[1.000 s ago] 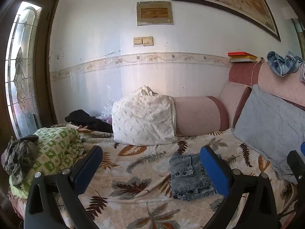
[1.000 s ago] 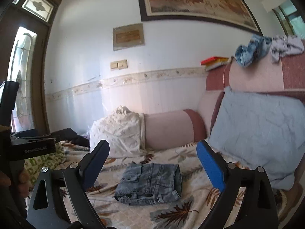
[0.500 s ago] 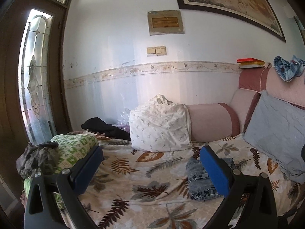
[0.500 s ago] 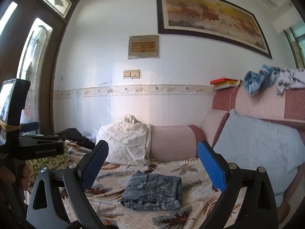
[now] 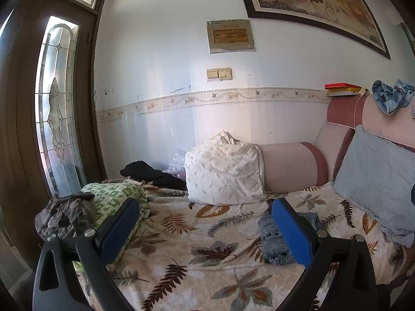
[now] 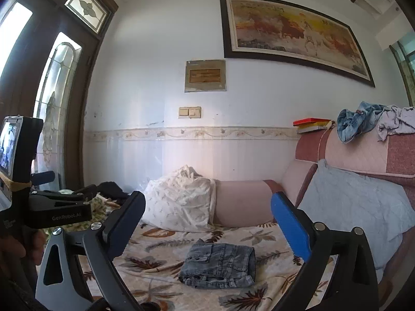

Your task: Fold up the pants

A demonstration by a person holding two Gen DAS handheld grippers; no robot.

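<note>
A: What is seen on the bed [image 6: 160, 243]?

B: A pair of grey denim pants [image 6: 220, 265] is shown folded into a compact bundle on the leaf-print bedspread [image 5: 181, 235], in front of the white pillow [image 6: 181, 202] and apart from it. In the left wrist view the same pants [image 5: 272, 241] are partly hidden behind a blue pad.

A: How are the tools held?

B: The left hand-held gripper [image 5: 205, 230] is held above the bedspread with its jaws spread wide and nothing between them. The right hand-held gripper [image 6: 207, 223] is likewise spread wide and empty, raised clear of the pants. No cloth is touched by either.

A: What else is framed?

B: A pink bolster [image 6: 241, 202] is set just beside the white pillow, and a blue-grey cushion [image 6: 355, 202] is propped against the headboard [image 6: 363, 153] beyond the bolster. Crumpled denim [image 6: 355, 121] is draped over the headboard top, next to red and yellow books [image 6: 312, 125]. To the other side of the white pillow, a green patterned bundle [image 5: 114, 197] and dark clothing [image 5: 150, 172] are piled.
</note>
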